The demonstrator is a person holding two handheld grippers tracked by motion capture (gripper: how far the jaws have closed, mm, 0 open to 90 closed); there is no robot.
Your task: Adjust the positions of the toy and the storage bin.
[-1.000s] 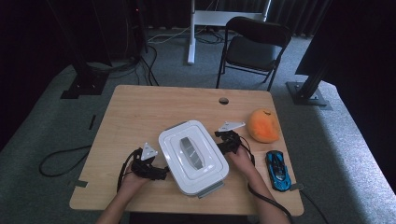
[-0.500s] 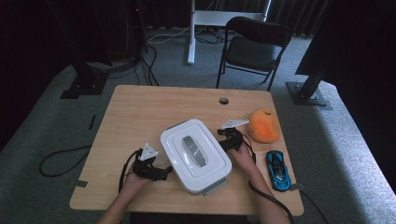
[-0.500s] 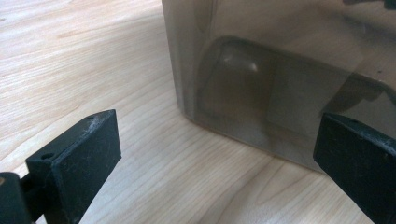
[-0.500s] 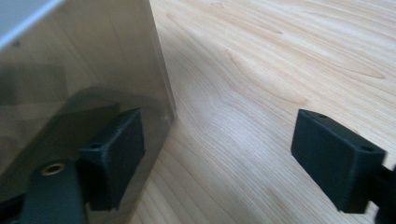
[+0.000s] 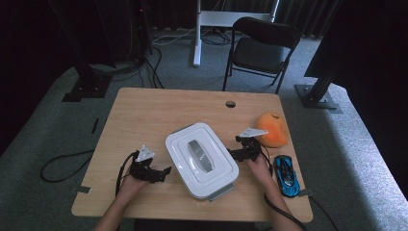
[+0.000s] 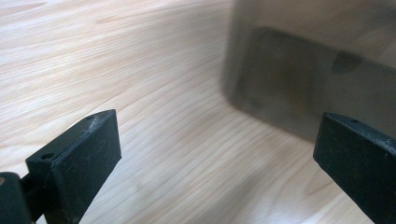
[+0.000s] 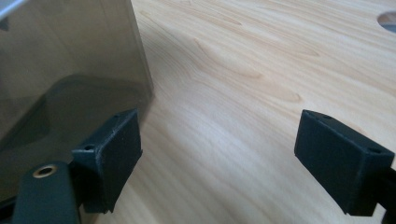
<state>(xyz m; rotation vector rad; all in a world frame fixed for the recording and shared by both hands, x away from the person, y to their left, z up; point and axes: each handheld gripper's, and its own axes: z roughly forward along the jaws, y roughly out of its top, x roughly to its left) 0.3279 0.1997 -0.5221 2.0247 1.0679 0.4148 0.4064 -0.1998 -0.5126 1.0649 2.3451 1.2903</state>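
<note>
Right now my two tools sit on either side of the white box (image 5: 202,160), which rests near the middle of the counter (image 5: 159,110), turned a bit crooked. My left tool (image 5: 161,172) is just beside the box's left side, and its jaws are wide apart with nothing between them; in the left gripper view I see bare wood and the grey wall of the box (image 6: 299,88) ahead. My right tool (image 5: 232,154) is just beside the box's right side. Its jaws have just been opening, and they stand wide with only wood between them, while the box wall (image 7: 70,79) is right next to one jaw. I think a few things could go wrong. If I push in with one tool first, the box could slide or spin away on the smooth wood. If I squeeze only the thin edge of the lid, the tools could slip off, or the lid could pop up by itself. The grey clips at the ends look shut, but I cannot tell for sure. The orange toy (image 5: 272,129) and the blue car (image 5: 286,175) sit near my right hand (image 5: 258,166), so a wide swing could knock them, and the car could roll off the counter.
</note>
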